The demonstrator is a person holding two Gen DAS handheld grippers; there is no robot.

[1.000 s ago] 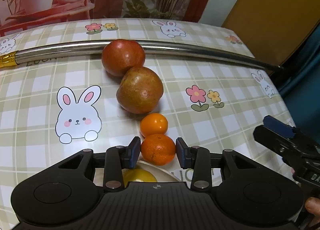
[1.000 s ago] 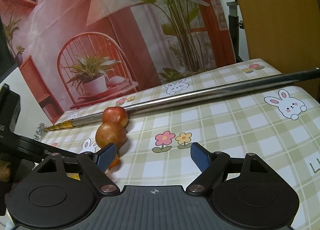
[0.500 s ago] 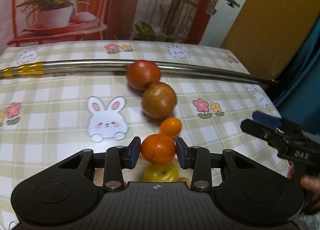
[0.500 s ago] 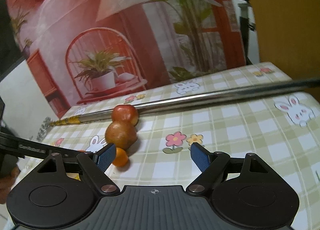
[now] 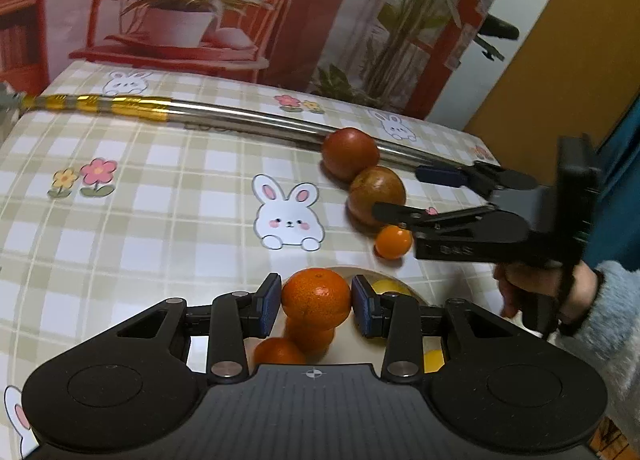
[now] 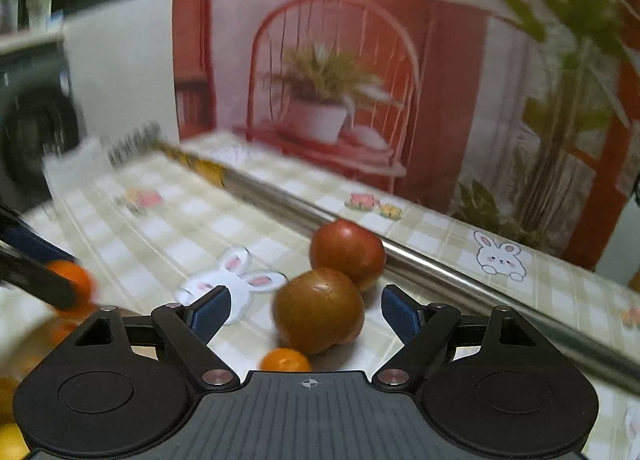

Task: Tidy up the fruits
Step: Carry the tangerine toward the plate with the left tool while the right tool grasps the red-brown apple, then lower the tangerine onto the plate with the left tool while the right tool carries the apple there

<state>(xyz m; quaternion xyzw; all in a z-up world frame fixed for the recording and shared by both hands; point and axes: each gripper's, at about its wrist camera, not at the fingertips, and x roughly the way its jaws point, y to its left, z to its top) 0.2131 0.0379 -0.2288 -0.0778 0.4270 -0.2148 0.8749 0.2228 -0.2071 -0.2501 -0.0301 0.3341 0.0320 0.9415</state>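
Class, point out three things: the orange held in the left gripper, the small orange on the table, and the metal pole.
Held orange [image 5: 316,296], left wrist view, front skin.
Small orange [image 5: 393,242], left wrist view, centre.
Metal pole [image 5: 248,117], left wrist view, bare steel shaft.

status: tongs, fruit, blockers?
Left tongs shut on mandarin, over plate. Right tongs open near brownish apple. No blockers.

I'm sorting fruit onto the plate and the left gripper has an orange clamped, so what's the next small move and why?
Probably lower the left gripper a little and open it. Its blue pads are shut on the round orange tangerine, which hangs above the pale plate, where two more oranges and yellow fruit already lie. The right gripper is open, facing the brownish-red round fruit.
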